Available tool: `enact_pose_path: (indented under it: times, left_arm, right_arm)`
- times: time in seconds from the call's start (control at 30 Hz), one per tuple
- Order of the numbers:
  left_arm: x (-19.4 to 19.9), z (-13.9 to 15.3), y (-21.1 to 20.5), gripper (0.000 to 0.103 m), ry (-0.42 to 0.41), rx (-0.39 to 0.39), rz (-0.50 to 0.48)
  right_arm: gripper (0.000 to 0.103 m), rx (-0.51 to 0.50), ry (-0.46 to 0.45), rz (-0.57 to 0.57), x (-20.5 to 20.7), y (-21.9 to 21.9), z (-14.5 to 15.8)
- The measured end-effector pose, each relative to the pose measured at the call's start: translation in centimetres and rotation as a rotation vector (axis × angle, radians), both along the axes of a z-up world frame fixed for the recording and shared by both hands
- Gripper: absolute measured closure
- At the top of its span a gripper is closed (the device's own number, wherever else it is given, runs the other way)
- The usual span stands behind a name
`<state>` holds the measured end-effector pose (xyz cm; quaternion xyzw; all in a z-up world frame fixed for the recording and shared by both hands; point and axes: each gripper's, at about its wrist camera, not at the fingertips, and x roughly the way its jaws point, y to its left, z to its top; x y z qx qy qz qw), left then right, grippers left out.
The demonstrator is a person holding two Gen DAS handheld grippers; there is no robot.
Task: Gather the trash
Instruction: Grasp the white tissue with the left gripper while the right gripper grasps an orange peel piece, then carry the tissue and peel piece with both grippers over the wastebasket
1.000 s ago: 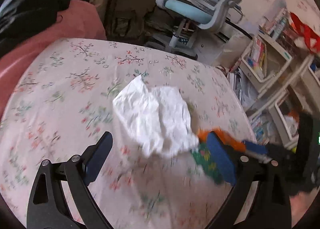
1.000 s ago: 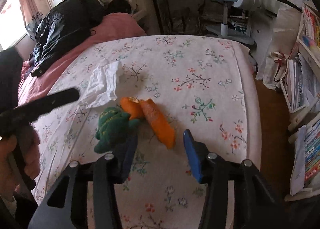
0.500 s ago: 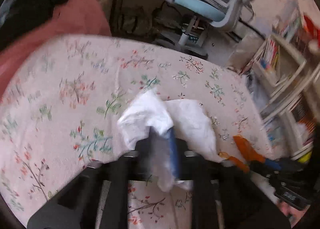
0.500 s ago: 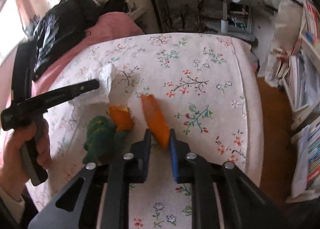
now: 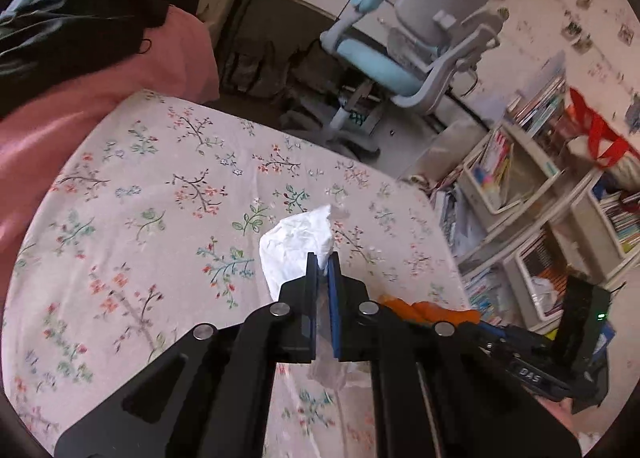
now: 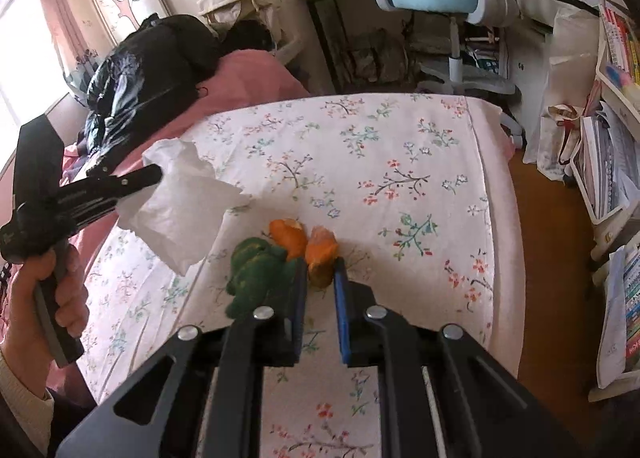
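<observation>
Tissue (image 6: pixel 180 205): white and crumpled. It hangs in the air above the bed (image 6: pixel 400 161), so it is off the sheet and ready to be carried away.

Left gripper (image 5: pixel 323 258): squeezed tight on the tissue. The tissue sticks out past the tips and a bit hangs below them. The pinch is near one edge, so most of the tissue flops loose.

Right gripper (image 6: pixel 321 272): closed on one peel (image 6: pixel 320 258). The two blue pads press its sides. The grip is at the near end, likely so the peel can be lifted in one piece.

Other peel (image 6: pixel 286 234): orange too. It lies on the bed just beside the held one, touching the toy (image 6: pixel 252 274). It has not been picked up.

Toy: green and soft. It lies close to the left finger of the right gripper. It looks like a toy and not trash, so it should stay.

Bed: covered by a flower sheet. All the trash is near the middle of it.

Bin: none can be seen in either view, so where the trash will go cannot be told.

Risk: the tissue is light and could slip out. The toy could get bumped when the second peel is picked up.
</observation>
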<state>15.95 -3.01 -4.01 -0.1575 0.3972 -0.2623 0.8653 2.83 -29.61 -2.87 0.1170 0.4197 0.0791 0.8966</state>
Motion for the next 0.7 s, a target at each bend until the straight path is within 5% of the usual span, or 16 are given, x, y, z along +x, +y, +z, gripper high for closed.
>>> enact_pose_path:
  times: [0.43,0.7]
  left_arm:
    - [-8.4,3.9,7.0,0.097,-0.043,-0.039,0.040]
    - [-15.4,4.9,5.9,0.097,-0.083,0.048,-0.042]
  right_arm:
    - [0.090,0.172,-0.144,0.009,-4.3,0.3,3.9]
    - [0.090,0.321,-0.193,0.096,-8.9,3.2,4.7]
